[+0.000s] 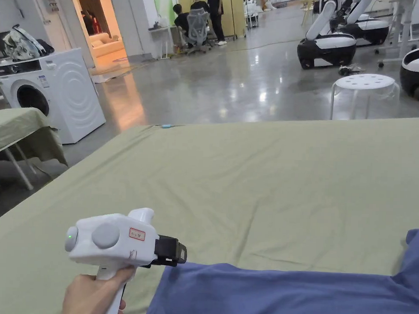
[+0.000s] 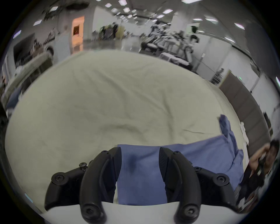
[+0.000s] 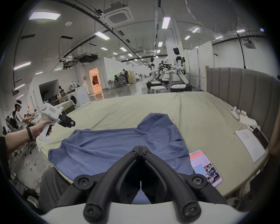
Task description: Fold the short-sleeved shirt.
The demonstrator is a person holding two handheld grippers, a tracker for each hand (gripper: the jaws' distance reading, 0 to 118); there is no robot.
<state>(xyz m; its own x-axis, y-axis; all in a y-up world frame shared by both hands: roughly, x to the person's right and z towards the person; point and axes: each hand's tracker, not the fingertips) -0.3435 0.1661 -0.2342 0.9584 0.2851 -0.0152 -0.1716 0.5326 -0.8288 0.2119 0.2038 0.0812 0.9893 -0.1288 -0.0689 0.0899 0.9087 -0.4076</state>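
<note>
A blue short-sleeved shirt (image 1: 285, 295) lies spread on the green sheet of the bed (image 1: 246, 178), near its front edge, with one sleeve (image 3: 156, 119) pointing away from me. A hand holds my left gripper (image 1: 181, 251) just above the shirt's left corner. In the left gripper view this left gripper (image 2: 140, 151) is open, with the blue shirt (image 2: 139, 174) showing in the gap between the jaws. My right gripper (image 3: 140, 147) hovers over the shirt (image 3: 113, 144), jaws shut together with nothing between them. The left gripper (image 3: 72, 123) is off to its left.
A phone (image 3: 204, 166) lies on the bed right of the shirt, with a paper sheet (image 3: 248, 142) beyond it near the grey headboard (image 3: 242, 87). Past the bed stand a white stool (image 1: 365, 83), a washing machine (image 1: 56, 94) and wheeled robots (image 1: 328, 48).
</note>
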